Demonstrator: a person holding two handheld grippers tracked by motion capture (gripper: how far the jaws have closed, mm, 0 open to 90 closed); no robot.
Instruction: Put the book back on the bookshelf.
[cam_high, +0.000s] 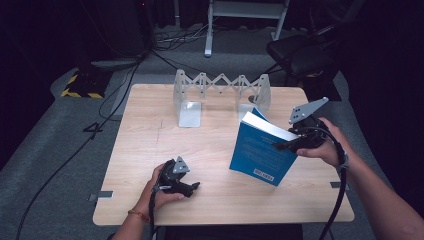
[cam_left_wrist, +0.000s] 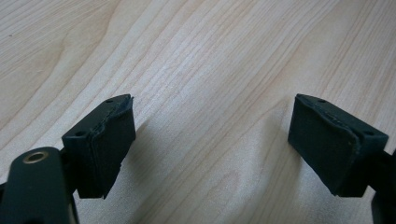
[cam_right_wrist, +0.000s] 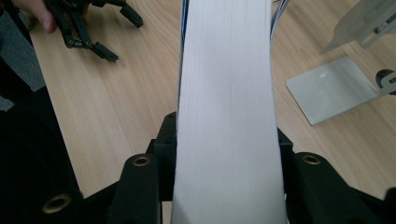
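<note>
The right hand-held gripper (cam_high: 292, 142) clamps the book (cam_high: 262, 150) by its page edge, tilted at the right of the tabletop (cam_high: 150, 140). It could slip or swing, missing the far rack (cam_high: 220, 92). The left hand-held gripper (cam_high: 187, 186) rests open, empty.

Book (cam_high: 260, 150): bright blue cover w/ faint pale text lines, white barcode patch nr bottom edge; page block plain white. Worktop (cam_high: 200, 145): light wood, wavy grain streaks. Both tongs black – left tongs (cam_high: 192, 187), right tongs (cam_high: 285, 145); matt black pads (cam_left_wrist: 109, 140), brass-coloured screw rings. Grey three-cornered plates on top. Folding rack (cam_high: 220, 87): pale grey metal, zigzag lattice pattern. Floor (cam_high: 50, 150): grey carpet, black cables across it; yellow-black hazard stripes on a base (cam_high: 80, 87) at back left.
</note>
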